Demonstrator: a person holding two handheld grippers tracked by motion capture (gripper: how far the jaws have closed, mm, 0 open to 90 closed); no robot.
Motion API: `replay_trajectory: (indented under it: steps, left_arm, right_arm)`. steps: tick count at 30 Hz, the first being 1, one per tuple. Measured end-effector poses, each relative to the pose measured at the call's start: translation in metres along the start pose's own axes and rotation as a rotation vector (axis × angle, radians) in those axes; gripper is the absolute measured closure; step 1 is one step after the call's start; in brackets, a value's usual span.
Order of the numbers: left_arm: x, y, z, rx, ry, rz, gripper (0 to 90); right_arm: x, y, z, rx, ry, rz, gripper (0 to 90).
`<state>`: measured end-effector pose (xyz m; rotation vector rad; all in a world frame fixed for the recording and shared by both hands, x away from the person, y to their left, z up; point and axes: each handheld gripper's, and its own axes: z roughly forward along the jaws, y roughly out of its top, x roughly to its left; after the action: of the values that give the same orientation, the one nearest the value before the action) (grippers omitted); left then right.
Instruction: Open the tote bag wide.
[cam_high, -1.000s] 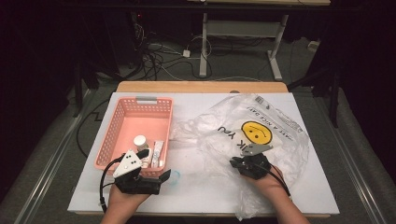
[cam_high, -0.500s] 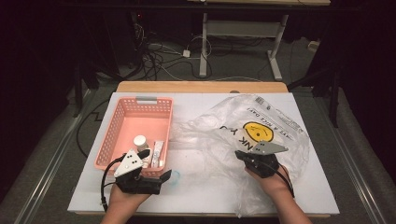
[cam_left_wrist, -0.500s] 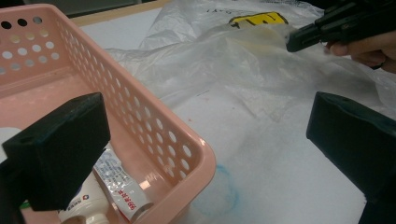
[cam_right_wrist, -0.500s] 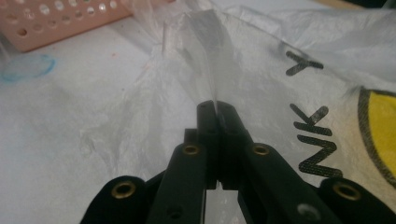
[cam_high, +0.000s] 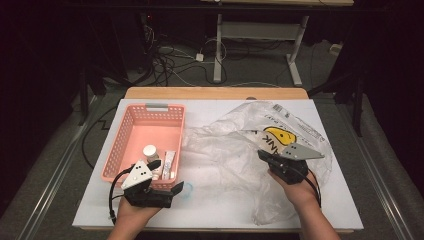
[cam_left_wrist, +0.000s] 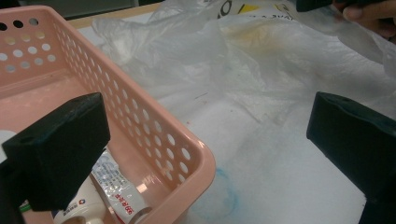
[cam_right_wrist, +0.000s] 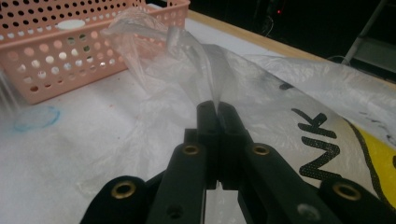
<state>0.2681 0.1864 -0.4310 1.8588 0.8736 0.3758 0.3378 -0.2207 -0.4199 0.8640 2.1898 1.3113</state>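
The white worktop (cam_high: 100, 200) carries a clear plastic bag (cam_high: 235, 160) spread over its right half, its yellow smiley print toward the right edge. A pink basket (cam_high: 130, 135) sits along the left side, reaching down toward the near-left corner, with a small white-capped bottle (cam_high: 150, 151) and a tube (cam_high: 169, 165) lying at its near end.

The step in hand looks like lifting the bag's film to open its mouth. To do it well, the pinch should stay firm on a single layer while the lift goes straight and slow; a jerk could slip the thin film out or drag the whole bag across the worktop.

The right gripper (cam_right_wrist: 217, 109) has its jaws pressed together on a fold of the film, which stands up in a peak above the tips. In the high view the right gripper (cam_high: 264, 156) sits raised over the bag, pointing away and to the left, the forearm coming in from the near-right edge.

The left gripper (cam_high: 175, 187) rests low at the basket's near-right corner with jaws spread wide, one jaw over the basket and one over bare worktop, holding nothing.
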Motion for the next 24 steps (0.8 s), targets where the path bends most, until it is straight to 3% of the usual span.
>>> replay_trajectory:
  steps: [5, 8, 11, 18, 21, 24]
  left_arm:
    - [-0.005, 0.002, -0.003, -0.006, 0.011, 0.019, 0.0]
    - [-0.005, 0.004, -0.005, -0.02, 0.019, 0.007, 0.0]
    - [-0.002, 0.002, -0.005, -0.016, 0.017, -0.008, 0.0]
    - [0.006, 0.002, -0.007, -0.01, 0.035, -0.036, 0.0]
    - [0.011, 0.004, -0.009, 0.003, 0.022, -0.058, 0.0]
    - [0.015, 0.005, -0.014, -0.008, 0.045, -0.065, 0.0]
  right_arm:
    - [-0.006, 0.007, 0.006, -0.009, -0.018, 0.003, 90.0]
    - [-0.011, 0.008, 0.014, -0.017, -0.017, 0.023, 90.0]
    - [-0.012, 0.009, 0.021, -0.02, -0.018, 0.008, 90.0]
    - [-0.015, 0.016, 0.013, -0.078, -0.024, 0.011, 90.0]
    - [-0.016, 0.02, 0.009, -0.095, -0.028, 0.01, 90.0]
    - [-0.018, 0.025, 0.009, -0.099, -0.027, 0.01, 90.0]
